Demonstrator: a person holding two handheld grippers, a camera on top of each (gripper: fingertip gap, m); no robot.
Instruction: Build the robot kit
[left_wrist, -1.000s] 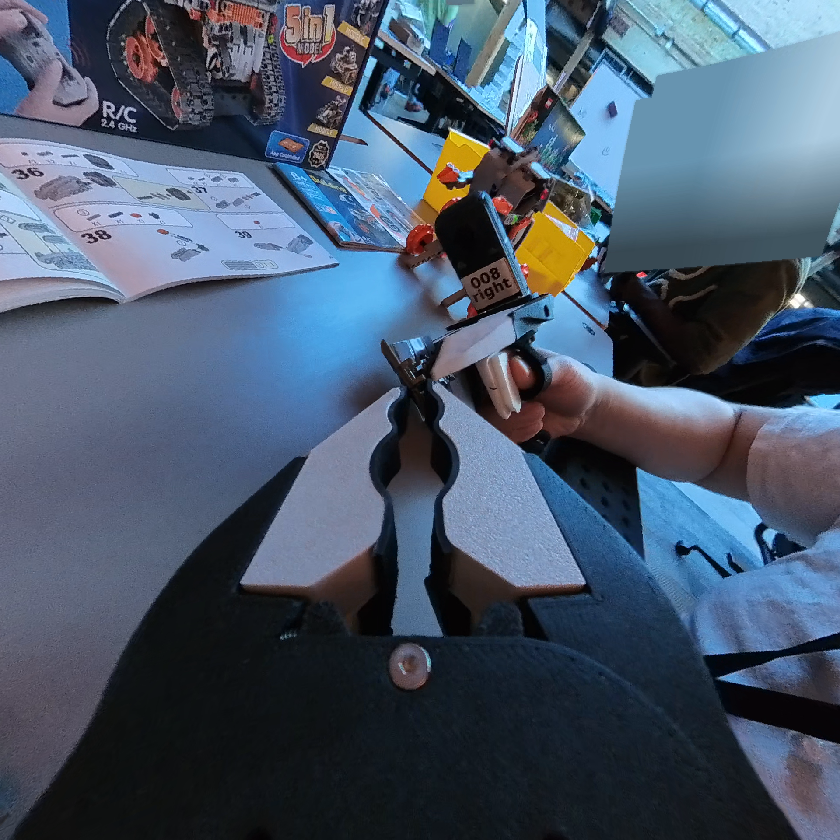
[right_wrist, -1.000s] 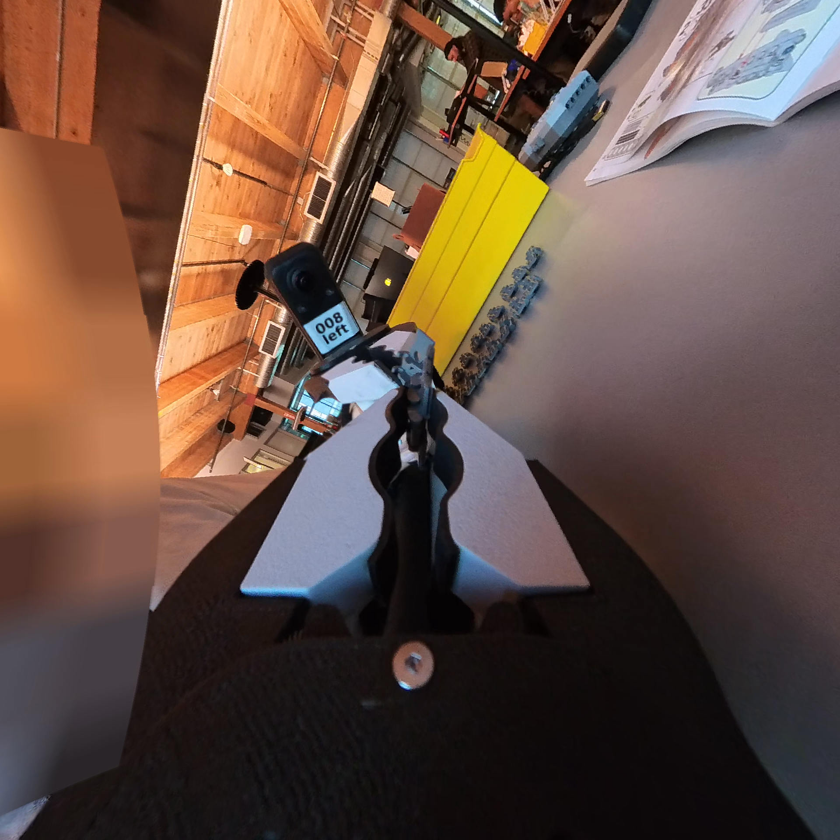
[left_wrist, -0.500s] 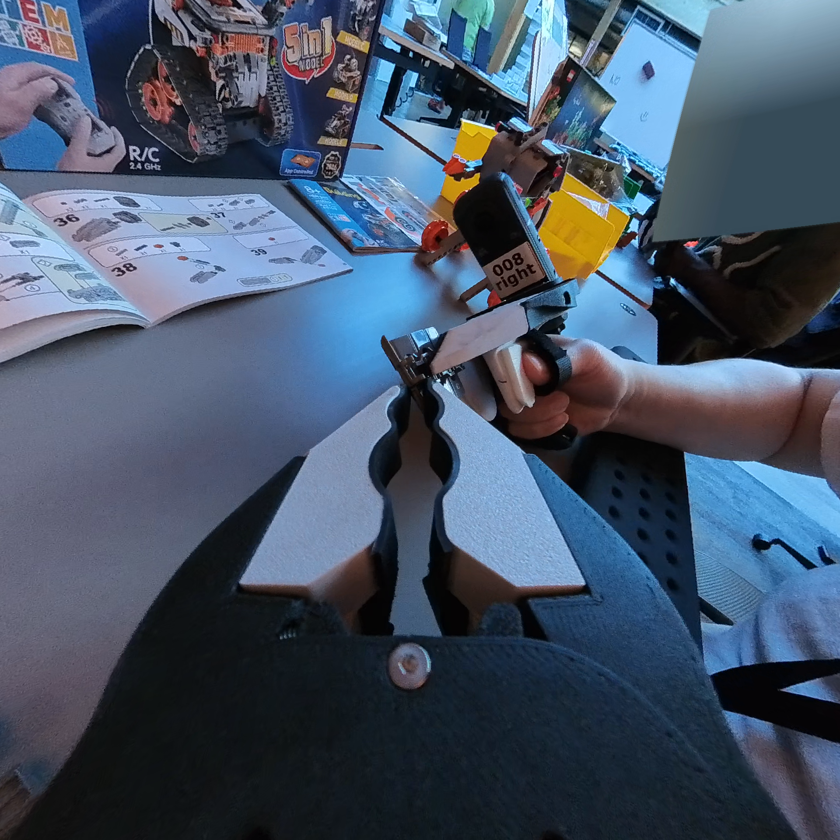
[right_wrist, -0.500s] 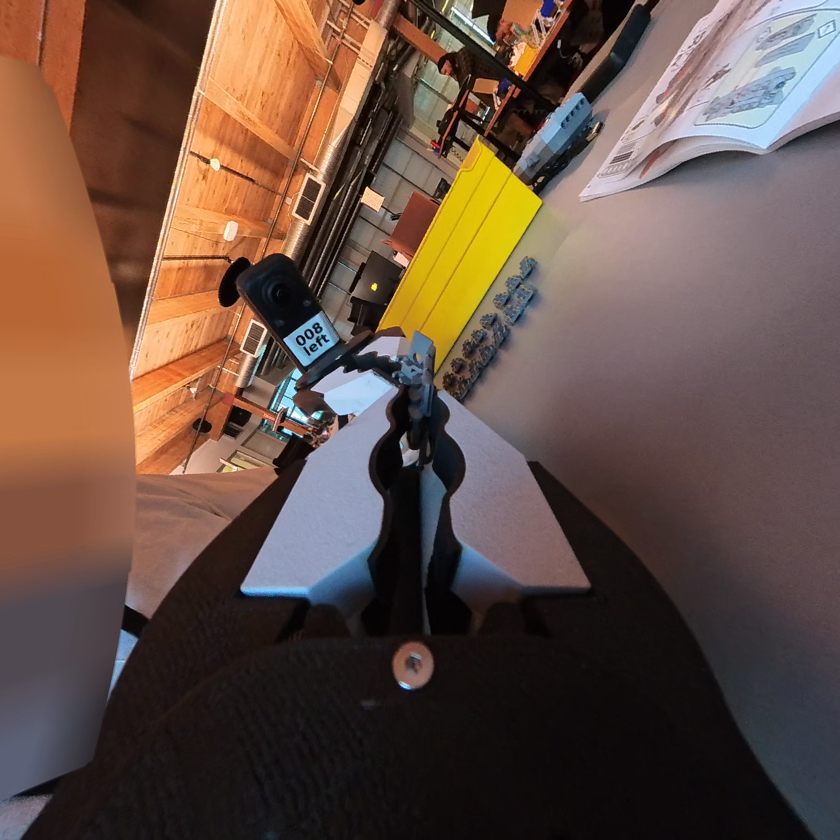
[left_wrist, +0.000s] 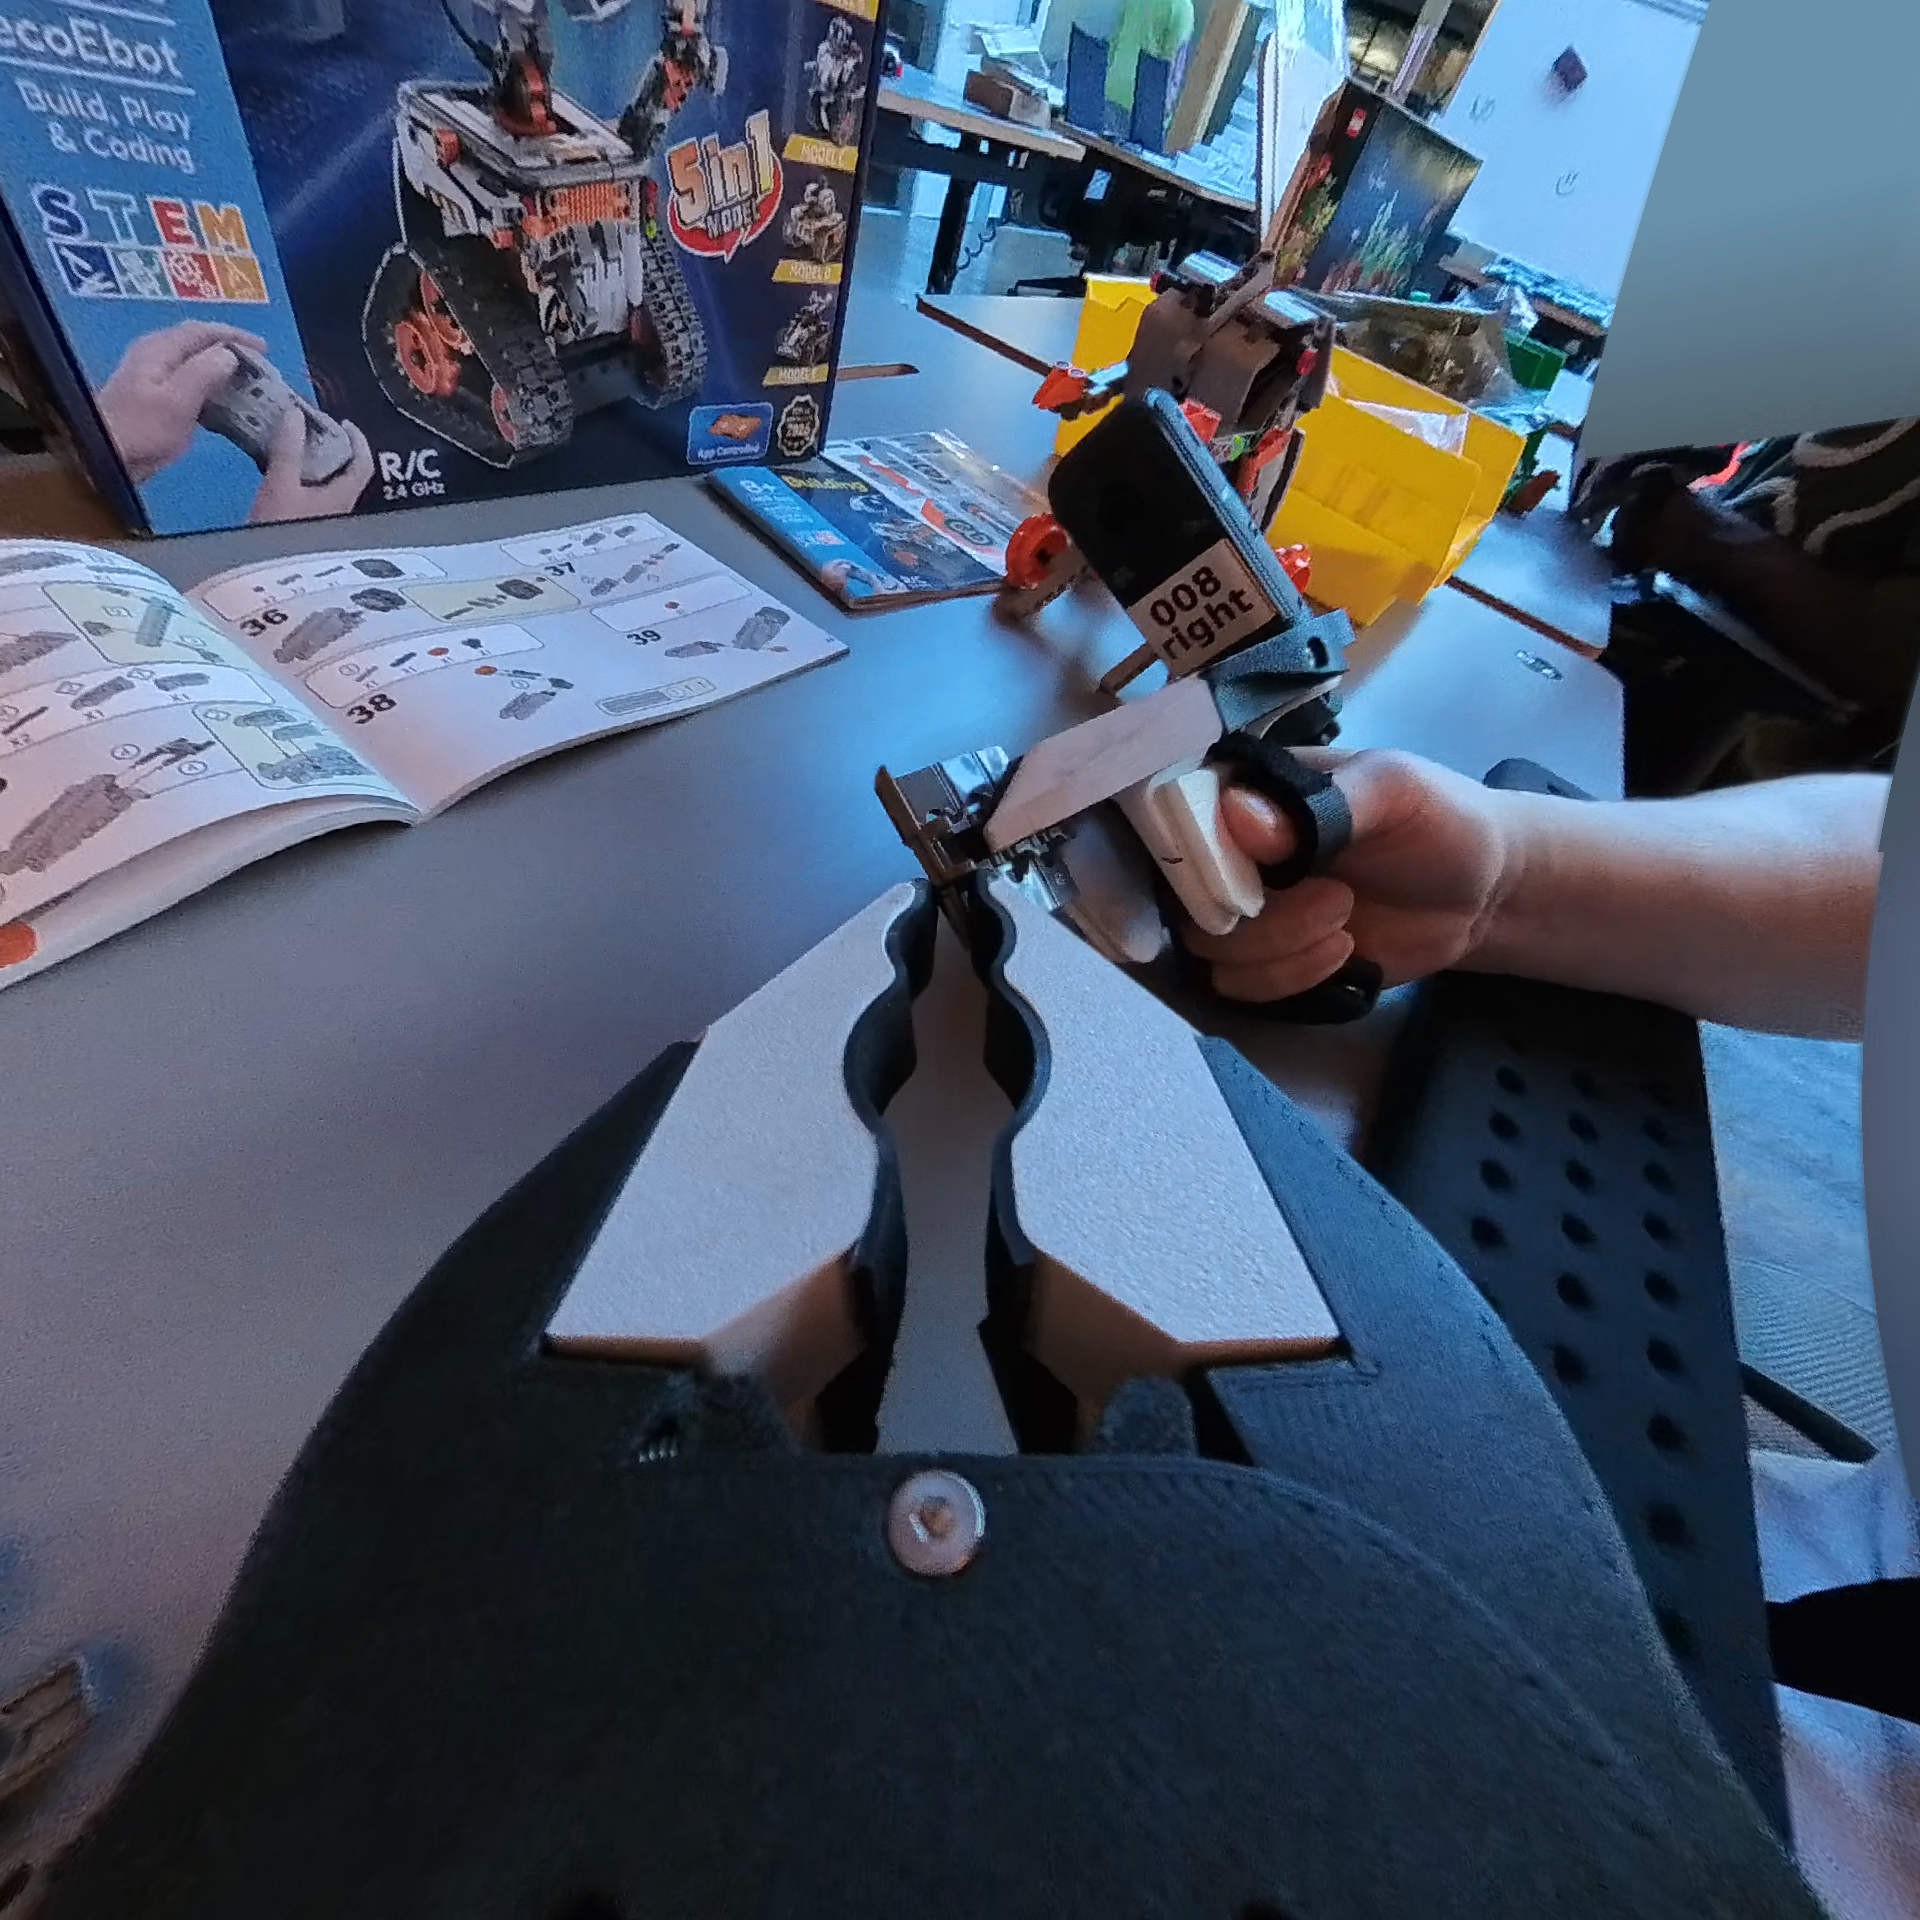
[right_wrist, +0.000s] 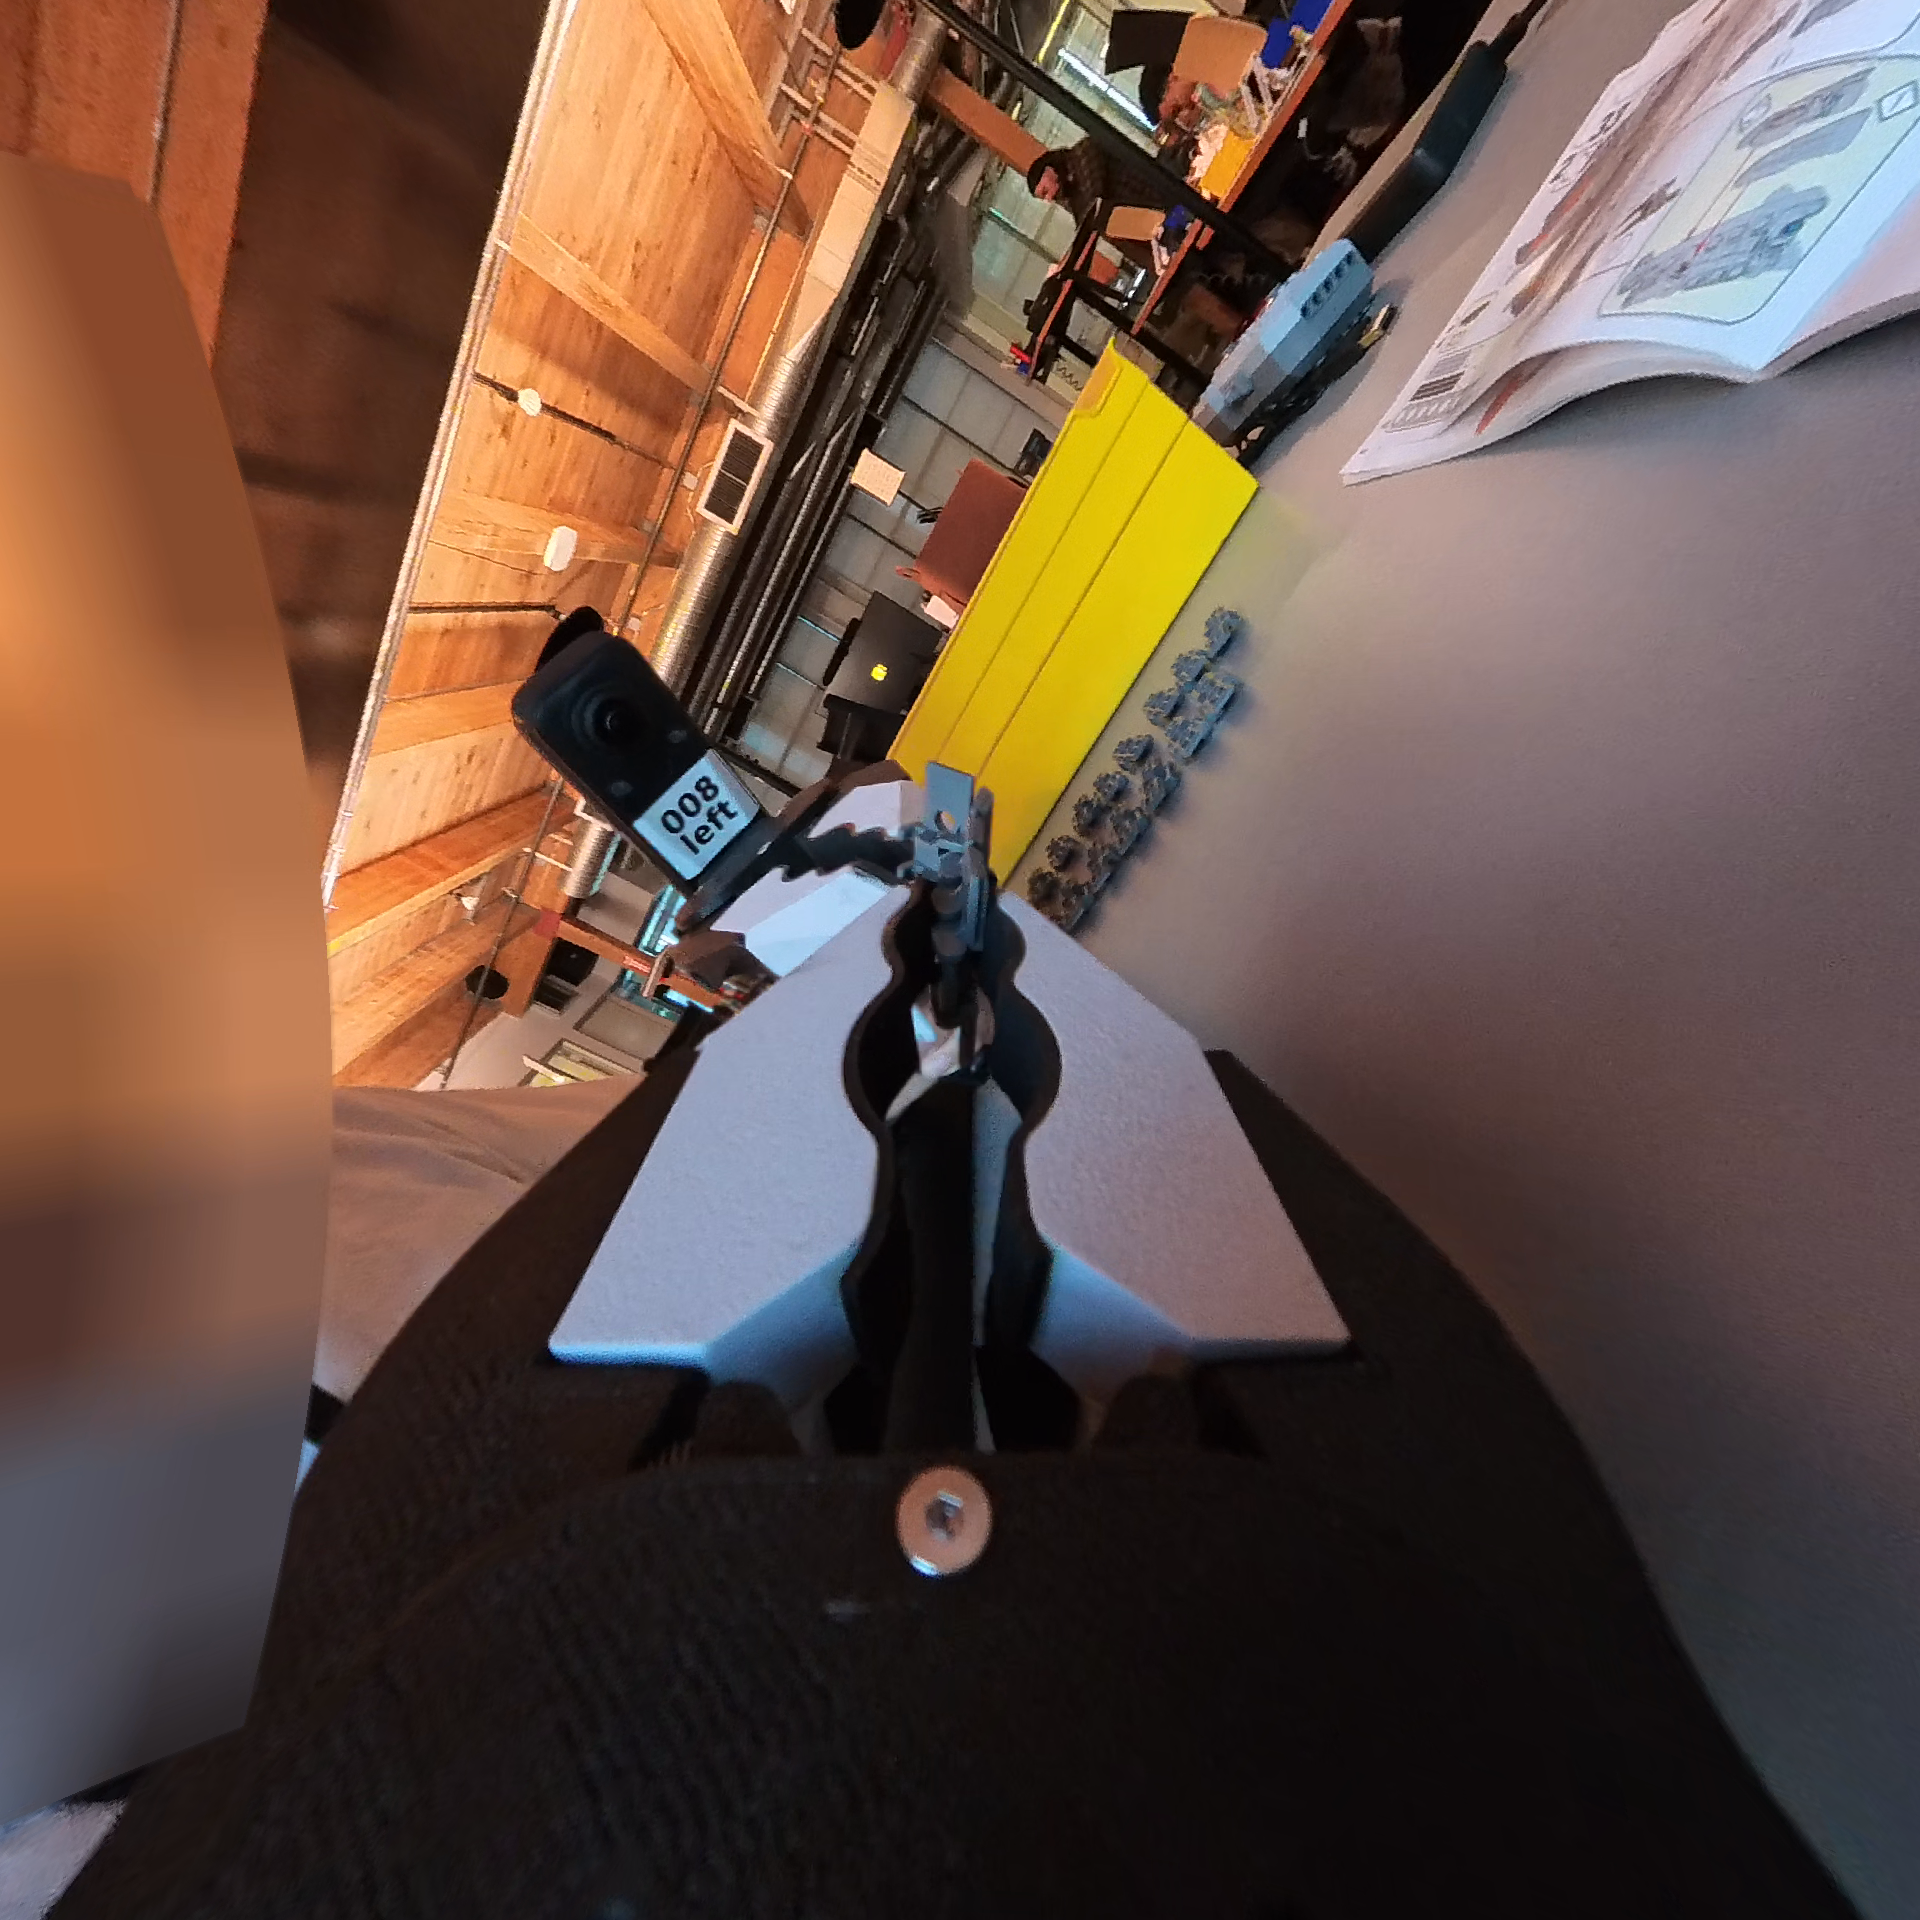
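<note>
Over the last sec the two grippers have stayed locked tip to tip. Only the view has swung, bringing more of the box and booklet in.

L gripper (left_wrist: 951, 914): fingers nearly closed, pinching the lower end of a small grey part (left_wrist: 940, 821), which is held in the air above the worktop (left_wrist: 416, 1039). R gripper (right_wrist: 951, 914): fingers closed on the same part (right_wrist: 951, 831) from the opposite side, w/ a hand (left_wrist: 1382, 873) round its grip. The part sits right at both sets of tips, between them, not resting on anything.

Around, L view, left to right:
- Open booklet (left_wrist: 416, 665), left of the fingers, flat, well apart.
- Toy box (left_wrist: 468, 260) standing upright behind it.
- Thin leaflet (left_wrist: 883, 520), ahead of the tips.
- Half-built model (left_wrist: 1226, 343) and yellow bins (left_wrist: 1382, 499), ahead-right, beyond the R gripper.
- Black chair (left_wrist: 1558, 1195), right of the fingers, off the worktop edge.

R view: a yellow bin (right_wrist: 1091, 623) beyond the tips, and a row of small grey pieces (right_wrist: 1153, 769) just beside it. Nothing lies btw the fingers and these. The L gripper itself blocks the straight-ahead line.
</note>
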